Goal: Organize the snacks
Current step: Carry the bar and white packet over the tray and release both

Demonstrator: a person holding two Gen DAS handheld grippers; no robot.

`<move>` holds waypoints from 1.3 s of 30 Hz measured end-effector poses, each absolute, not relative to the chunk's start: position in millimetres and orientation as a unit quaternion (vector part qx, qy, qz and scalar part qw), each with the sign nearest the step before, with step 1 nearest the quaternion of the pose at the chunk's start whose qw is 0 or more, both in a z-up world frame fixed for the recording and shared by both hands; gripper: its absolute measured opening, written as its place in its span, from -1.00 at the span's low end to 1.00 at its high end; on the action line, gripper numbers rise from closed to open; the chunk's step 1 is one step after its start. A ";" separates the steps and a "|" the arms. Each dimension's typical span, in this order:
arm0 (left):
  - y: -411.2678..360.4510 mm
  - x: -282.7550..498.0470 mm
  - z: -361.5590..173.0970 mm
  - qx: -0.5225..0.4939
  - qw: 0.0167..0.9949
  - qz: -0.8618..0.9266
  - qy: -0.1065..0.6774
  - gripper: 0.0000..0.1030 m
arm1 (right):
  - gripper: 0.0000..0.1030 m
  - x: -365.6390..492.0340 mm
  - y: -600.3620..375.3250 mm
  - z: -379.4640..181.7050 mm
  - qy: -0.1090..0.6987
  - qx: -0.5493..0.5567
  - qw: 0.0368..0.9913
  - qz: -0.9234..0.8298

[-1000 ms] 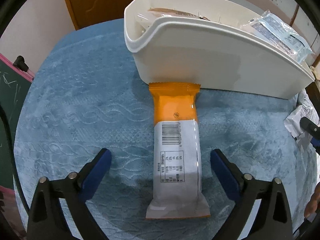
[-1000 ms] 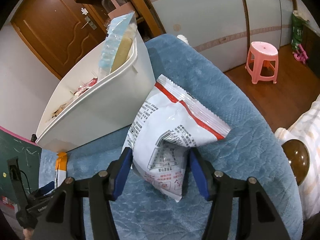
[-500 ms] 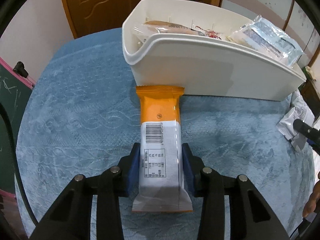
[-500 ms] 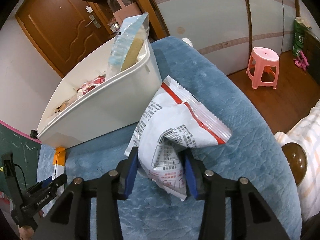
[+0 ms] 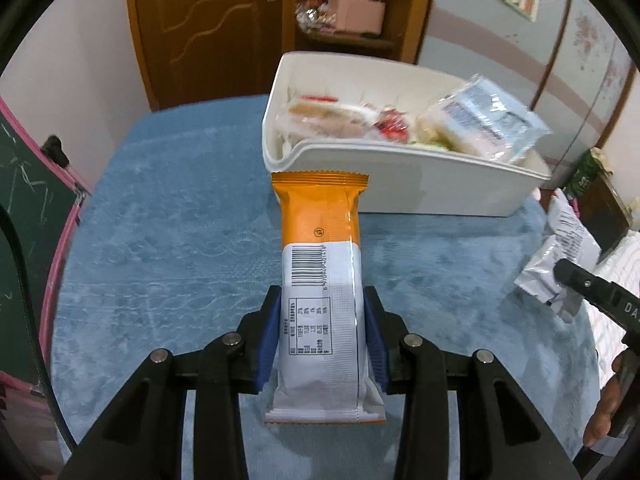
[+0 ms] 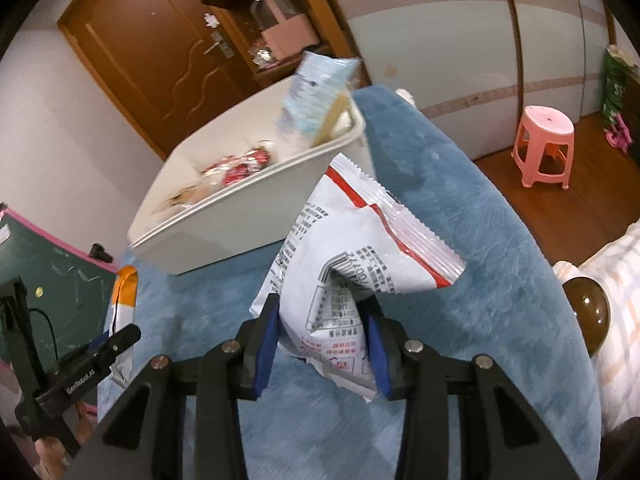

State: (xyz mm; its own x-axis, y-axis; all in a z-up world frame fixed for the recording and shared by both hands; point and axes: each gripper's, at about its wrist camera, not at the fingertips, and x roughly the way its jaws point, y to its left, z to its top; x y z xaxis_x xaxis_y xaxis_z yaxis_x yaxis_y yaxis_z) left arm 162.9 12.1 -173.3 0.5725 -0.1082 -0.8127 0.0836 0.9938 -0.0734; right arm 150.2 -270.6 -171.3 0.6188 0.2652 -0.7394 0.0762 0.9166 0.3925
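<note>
My left gripper (image 5: 322, 300) is shut on the white lower half of an orange-and-white snack bar (image 5: 320, 216), held off the blue cloth with its orange end toward the white bin (image 5: 400, 184). The bin holds several wrapped snacks. My right gripper (image 6: 322, 312) is closing on a crumpled white snack bag with a red stripe (image 6: 360, 240), pads pressing its lower part, the bag raised beside the bin (image 6: 240, 224). In the right wrist view the bar (image 6: 126, 284) and left gripper (image 6: 116, 340) show at far left. The bag (image 5: 560, 256) shows at the right of the left wrist view.
A blue textured cloth (image 5: 180, 240) covers the round table. A green chalkboard with pink frame (image 5: 24, 208) stands at the left. A pink stool (image 6: 544, 144) is on the wooden floor beyond the table, a brown bed knob (image 6: 588, 312) at the right.
The left gripper shut on the bar and lifted it off the cloth. The right gripper narrowed onto the white bag and rose with it. The bin's inside now shows more.
</note>
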 end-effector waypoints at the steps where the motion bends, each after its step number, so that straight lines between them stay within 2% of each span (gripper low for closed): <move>1: 10.6 155.1 -167.8 -0.010 0.889 -0.057 0.455 -0.27 | -0.22 143.6 -267.0 -165.8 0.430 0.193 0.880 0.060; 12: -22.7 110.8 -102.6 0.015 0.908 -0.084 0.410 -0.27 | -0.22 99.4 -235.2 -108.8 0.385 0.142 0.906 0.103; 20: -27.9 119.7 -36.6 0.042 0.931 -0.095 0.350 -0.26 | -0.22 95.3 -219.6 -38.6 0.320 0.087 0.934 0.133; 31: -34.7 178.9 44.5 0.075 0.957 -0.084 0.269 -0.26 | -0.21 155.7 -202.5 34.3 0.253 0.023 0.958 0.136; 39: -48.3 259.1 58.2 0.073 0.958 -0.074 0.267 -0.25 | -0.20 232.8 -202.8 44.0 0.260 0.044 0.955 0.133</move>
State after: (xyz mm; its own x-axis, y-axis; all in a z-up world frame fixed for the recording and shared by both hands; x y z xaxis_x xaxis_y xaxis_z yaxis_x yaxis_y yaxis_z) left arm 259.1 -48.3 58.2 0.8465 -0.1029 -0.5224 0.1806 0.9785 0.0998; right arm 232.8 -202.8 44.0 0.8291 0.2771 -0.4855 -0.2311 0.9607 0.1538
